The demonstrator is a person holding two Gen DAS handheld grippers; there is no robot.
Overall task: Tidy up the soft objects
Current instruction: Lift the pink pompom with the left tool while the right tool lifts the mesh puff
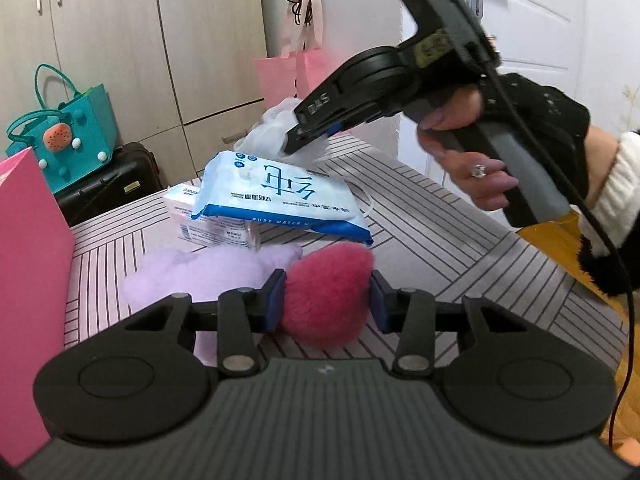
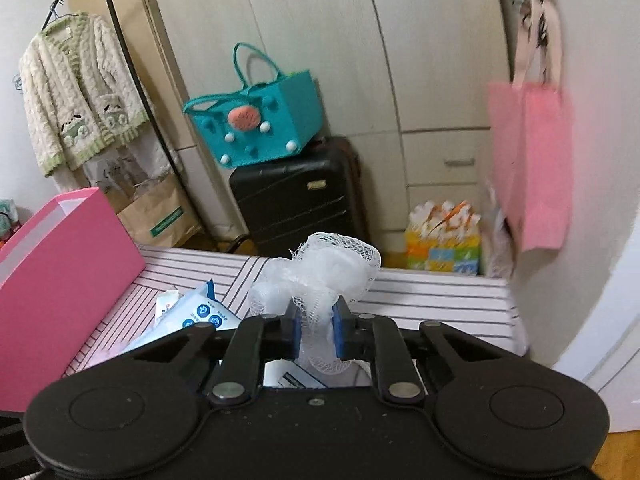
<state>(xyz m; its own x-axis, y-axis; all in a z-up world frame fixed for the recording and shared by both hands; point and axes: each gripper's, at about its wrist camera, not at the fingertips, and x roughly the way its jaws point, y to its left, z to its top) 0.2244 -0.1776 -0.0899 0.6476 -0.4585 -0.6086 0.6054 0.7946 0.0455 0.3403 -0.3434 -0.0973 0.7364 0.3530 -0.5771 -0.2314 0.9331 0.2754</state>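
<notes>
My left gripper (image 1: 327,302) is shut on a fluffy pink pom-pom (image 1: 328,292), held just above the striped table (image 1: 440,240). A pale purple fluffy item (image 1: 200,276) lies on the table left of it. My right gripper (image 2: 316,330) is shut on a white mesh bath puff (image 2: 324,272) and holds it in the air above the table; it shows in the left wrist view (image 1: 308,136) over a blue-white wet wipes pack (image 1: 276,196). The wipes pack also shows in the right wrist view (image 2: 192,312).
A pink box (image 1: 28,280) stands at the table's left edge, also in the right wrist view (image 2: 60,280). A small white carton (image 1: 200,220) lies under the wipes. Beyond the table are a black suitcase (image 2: 296,200), a teal bag (image 2: 256,120) and a hanging pink bag (image 2: 532,160).
</notes>
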